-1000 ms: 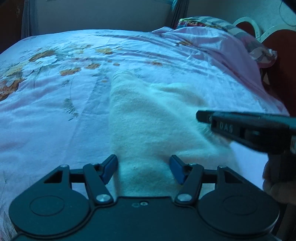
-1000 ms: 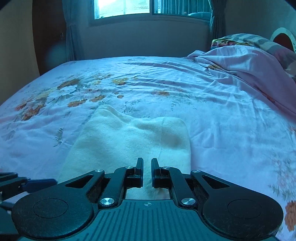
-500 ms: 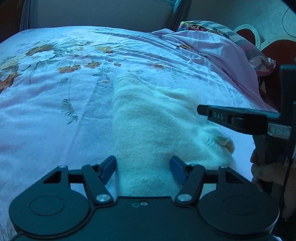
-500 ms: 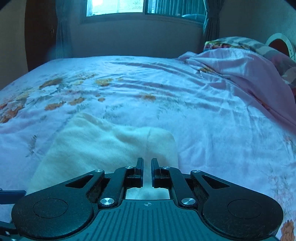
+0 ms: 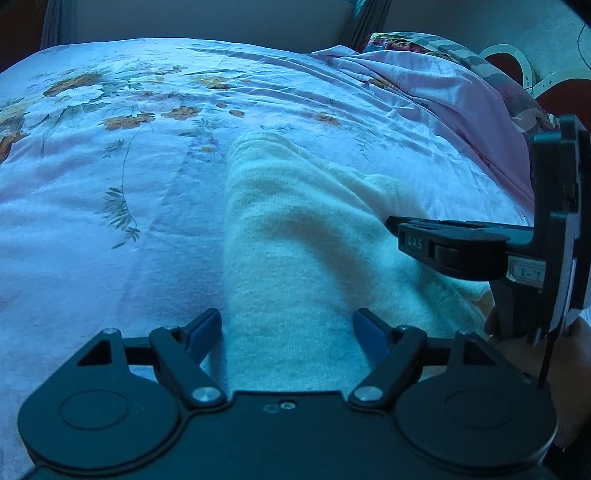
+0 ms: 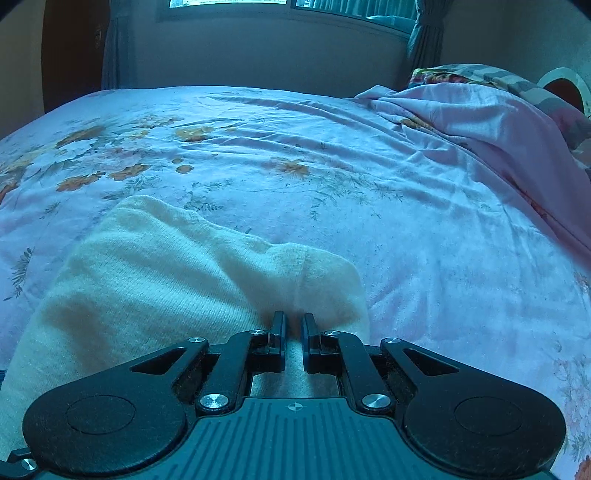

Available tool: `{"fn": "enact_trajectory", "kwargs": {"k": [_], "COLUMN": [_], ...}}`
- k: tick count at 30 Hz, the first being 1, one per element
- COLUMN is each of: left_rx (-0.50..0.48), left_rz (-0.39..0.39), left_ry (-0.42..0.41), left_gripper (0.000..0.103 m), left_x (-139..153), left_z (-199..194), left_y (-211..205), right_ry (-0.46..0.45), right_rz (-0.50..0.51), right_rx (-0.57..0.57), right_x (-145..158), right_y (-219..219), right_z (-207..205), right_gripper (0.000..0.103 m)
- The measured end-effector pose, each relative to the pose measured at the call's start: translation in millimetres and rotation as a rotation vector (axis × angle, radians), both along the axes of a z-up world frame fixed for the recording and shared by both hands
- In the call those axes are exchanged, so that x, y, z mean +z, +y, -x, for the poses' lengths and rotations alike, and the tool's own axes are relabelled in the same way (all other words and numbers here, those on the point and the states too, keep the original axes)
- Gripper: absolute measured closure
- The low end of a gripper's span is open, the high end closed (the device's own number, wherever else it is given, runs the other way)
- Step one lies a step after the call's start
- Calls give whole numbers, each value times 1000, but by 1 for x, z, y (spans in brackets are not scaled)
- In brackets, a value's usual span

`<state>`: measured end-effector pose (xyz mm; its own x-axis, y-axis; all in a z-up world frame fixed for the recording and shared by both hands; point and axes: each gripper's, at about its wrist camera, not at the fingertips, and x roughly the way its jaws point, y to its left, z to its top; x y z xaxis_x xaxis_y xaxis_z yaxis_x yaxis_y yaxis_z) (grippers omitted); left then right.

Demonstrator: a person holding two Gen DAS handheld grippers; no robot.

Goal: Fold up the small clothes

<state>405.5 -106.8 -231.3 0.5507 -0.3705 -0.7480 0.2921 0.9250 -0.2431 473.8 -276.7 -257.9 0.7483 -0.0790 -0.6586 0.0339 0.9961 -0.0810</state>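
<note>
A cream knitted garment lies on the floral bedsheet, its length running away from me. My left gripper is open, its blue-tipped fingers set on either side of the garment's near end. My right gripper is shut on a pinch of the cream garment at its near right part and lifts that edge. The right gripper also shows from the side in the left wrist view, above the garment's right edge.
A rumpled pink blanket and a patterned pillow lie at the bed's far right. A wall with a window and curtains stands behind the bed. A round chair back shows at the right.
My right gripper has risen and moved forward with the garment's edge in it, bunching the cloth. The left gripper has stayed open at the near end.
</note>
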Motion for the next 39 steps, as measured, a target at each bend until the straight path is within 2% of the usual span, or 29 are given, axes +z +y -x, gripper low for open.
{"fn": "enact_trajectory", "kwargs": {"k": [4, 5, 6, 8, 11, 13, 15, 16, 18, 22, 29, 33, 39], "left_rx": [5, 9, 11, 10, 12, -16, -46, -45, -33, -34, -11, 8, 37], "left_rz": [-25, -26, -29, -37, -43, -95, -140, -135, -120, -143, -139, -145, -171], "left_ry": [20, 28, 31, 31, 37, 33, -6, 6, 31, 3, -33, -28, -10], "left_gripper": [22, 22, 22, 22, 23, 24, 23, 24, 27, 29, 28, 28, 28], "left_x": [4, 6, 8, 10, 14, 13, 15, 17, 21, 30, 38, 36, 30], "left_z": [0, 1, 4, 12, 28, 41, 58, 64, 73, 93, 114, 112, 103], "left_y": [-1, 0, 1, 3, 6, 2, -2, -1, 3, 9, 17, 19, 12], "right_ry": [22, 4, -27, -97, -127, -79, 46, 59, 50, 27, 17, 3, 11], "right_rz": [18, 5, -19, -52, -3, 26, -5, -34, -41, -25, -102, -167, -261], "right_rx": [-20, -34, -43, -47, 1, 11, -48, -73, -106, -52, -41, -37, -15], "right_x": [17, 23, 30, 42, 47, 38, 23, 20, 26, 38, 41, 44, 40], "right_y": [7, 8, 7, 9, 24, 32, 24, 18, 15, 25, 20, 10, -13], "right_z": [9, 17, 30, 58, 96, 110, 108, 111, 123, 159, 207, 210, 193], "right_gripper": [94, 86, 67, 43, 42, 43, 43, 43, 43, 43, 42, 42, 42]}}
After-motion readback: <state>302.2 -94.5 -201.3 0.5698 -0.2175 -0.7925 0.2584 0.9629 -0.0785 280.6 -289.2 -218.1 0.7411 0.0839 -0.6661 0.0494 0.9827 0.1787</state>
